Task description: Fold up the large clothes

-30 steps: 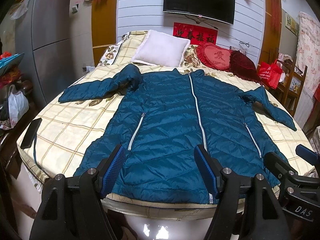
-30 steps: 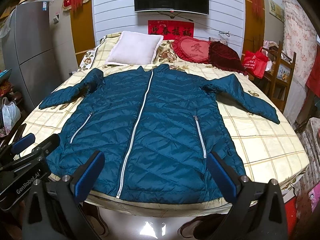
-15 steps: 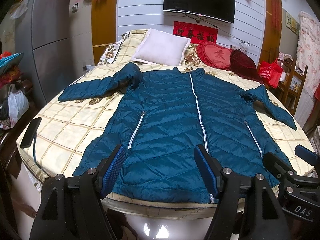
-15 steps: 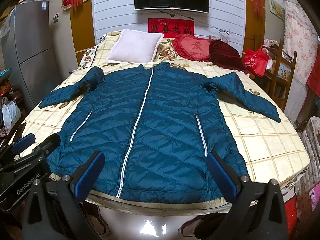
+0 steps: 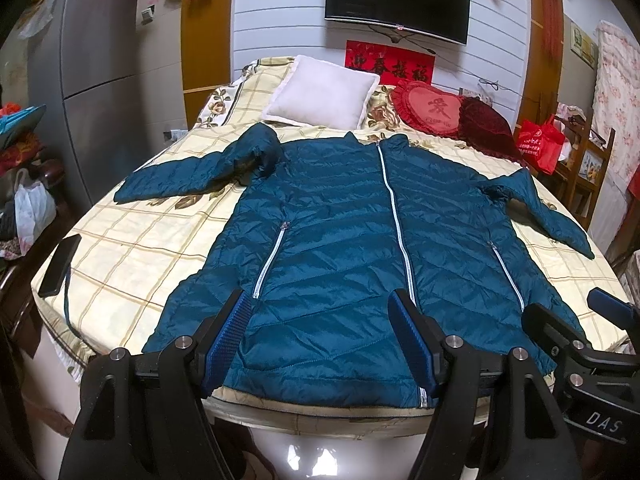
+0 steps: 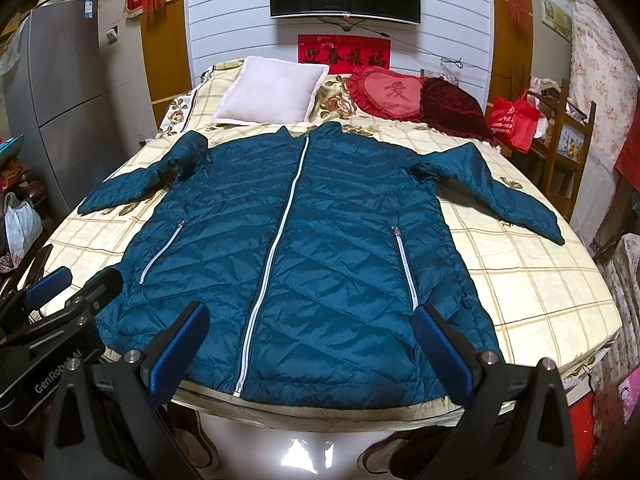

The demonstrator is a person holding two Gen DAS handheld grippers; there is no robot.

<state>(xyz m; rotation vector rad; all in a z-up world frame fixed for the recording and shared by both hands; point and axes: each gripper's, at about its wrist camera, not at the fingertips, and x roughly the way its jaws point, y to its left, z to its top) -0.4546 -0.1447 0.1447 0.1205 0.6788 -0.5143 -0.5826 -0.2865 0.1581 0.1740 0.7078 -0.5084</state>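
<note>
While 1 jacket point(image 5: 340, 248) lies flat, 2 tongs point(image 5: 320, 316) point(image 6: 310, 328) gape.

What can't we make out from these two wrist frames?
- jacket hem: in both views the open left gripper and open right gripper stand in front of parts of it.
- Jacket's back: underneath, against the bed.
- Red bag print: too small.
- Dark flat object at the bed edge, left view: unidentifiable.

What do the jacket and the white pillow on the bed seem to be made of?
Jacket: likely thin nylon or polyester shell with padded filling, judging by its sheen and stitched quilting. White pillow: apparently soft matte fabric, perhaps plush; texture too fine to confirm.
</note>
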